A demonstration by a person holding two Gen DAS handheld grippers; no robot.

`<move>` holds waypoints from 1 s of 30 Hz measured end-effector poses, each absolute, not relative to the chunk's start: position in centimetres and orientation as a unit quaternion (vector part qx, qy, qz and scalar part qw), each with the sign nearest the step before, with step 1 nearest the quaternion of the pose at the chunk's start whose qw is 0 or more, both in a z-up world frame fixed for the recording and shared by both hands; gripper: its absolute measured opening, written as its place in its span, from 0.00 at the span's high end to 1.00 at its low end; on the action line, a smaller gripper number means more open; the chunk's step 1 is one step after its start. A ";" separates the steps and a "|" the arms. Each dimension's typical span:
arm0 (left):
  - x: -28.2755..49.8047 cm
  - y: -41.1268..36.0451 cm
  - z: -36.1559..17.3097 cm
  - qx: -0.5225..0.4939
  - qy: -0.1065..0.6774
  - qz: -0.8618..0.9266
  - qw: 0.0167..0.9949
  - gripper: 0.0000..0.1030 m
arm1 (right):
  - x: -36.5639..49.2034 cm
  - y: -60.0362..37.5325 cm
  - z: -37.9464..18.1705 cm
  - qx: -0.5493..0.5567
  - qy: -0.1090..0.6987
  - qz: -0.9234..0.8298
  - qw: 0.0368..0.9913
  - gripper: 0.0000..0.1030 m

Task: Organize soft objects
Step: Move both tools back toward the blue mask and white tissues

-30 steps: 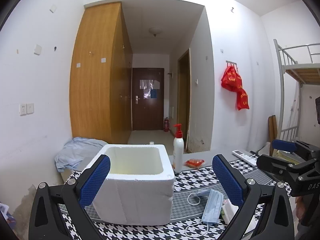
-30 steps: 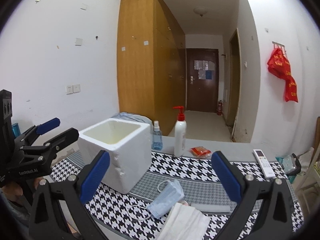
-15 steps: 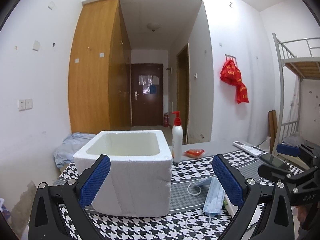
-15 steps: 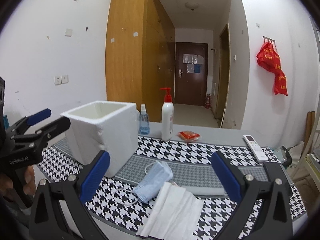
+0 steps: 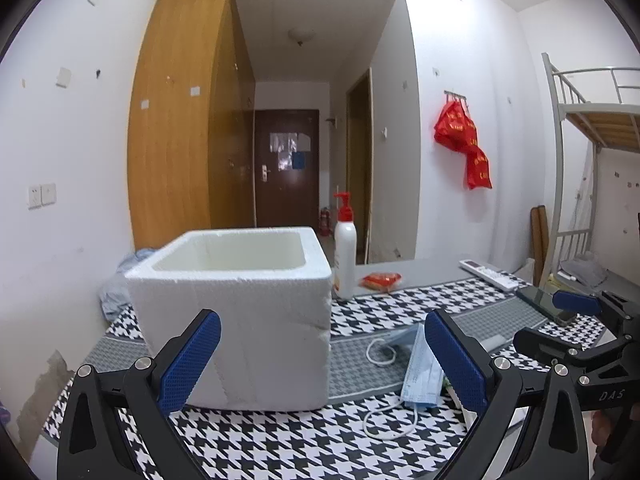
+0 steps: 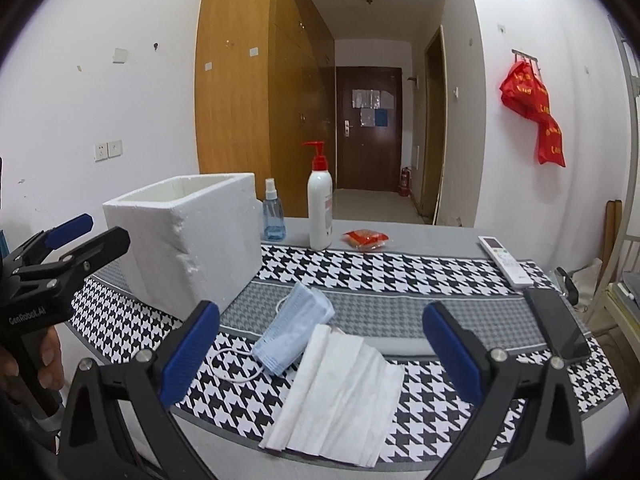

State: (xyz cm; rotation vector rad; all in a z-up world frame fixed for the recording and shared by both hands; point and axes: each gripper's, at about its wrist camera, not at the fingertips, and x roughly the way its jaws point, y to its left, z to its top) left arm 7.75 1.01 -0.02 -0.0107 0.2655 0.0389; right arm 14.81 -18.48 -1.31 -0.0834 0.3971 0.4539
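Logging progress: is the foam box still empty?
Cannot tell fully: the foam box shows only bare inner walls, floor hidden; mask and tissue lie outside.

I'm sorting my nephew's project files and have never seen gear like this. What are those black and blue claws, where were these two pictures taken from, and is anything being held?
No robot here: a person holds a hand-operated two-finger tool in each hand, each with a fisheye camera looking out along its blue-padded fingers. One picture comes from the left tool, the other from the right tool; each also shows the other tool at its edge. Both are open and hold nothing. On the houndstooth table mat lie a blue face mask and a folded white tissue, the mask's end resting on the tissue. Beside them stands an open white foam box, likely where these soft things go. Further back are a pump bottle, a small spray bottle, a red packet, a remote control and a phone.
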 end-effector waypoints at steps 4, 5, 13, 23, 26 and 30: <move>8.2 1.1 -0.5 -0.020 0.151 0.000 0.988 0.01 | 15.0 -18.5 -1.7 -0.046 0.199 0.215 0.955 0.00; 8.3 1.0 -0.6 -0.020 0.152 -0.001 0.988 0.01 | 15.1 -18.6 -1.8 -0.046 0.202 0.214 0.955 0.00; 9.1 0.4 -1.4 -0.009 0.168 -0.008 0.986 0.01 | 15.6 -19.1 -3.1 -0.037 0.227 0.202 0.952 0.00; 11.1 -0.3 -3.0 -0.012 0.206 -0.036 0.978 0.01 | 16.3 -19.1 -5.4 -0.037 0.277 0.208 0.937 0.00; 11.8 -0.6 -3.2 -0.011 0.214 -0.042 0.976 0.01 | 16.6 -19.2 -6.0 -0.033 0.292 0.207 0.933 0.01; 12.4 -0.8 -3.5 -0.011 0.222 -0.042 0.974 0.01 | 17.4 -19.5 -6.8 -0.020 0.317 0.215 0.924 0.17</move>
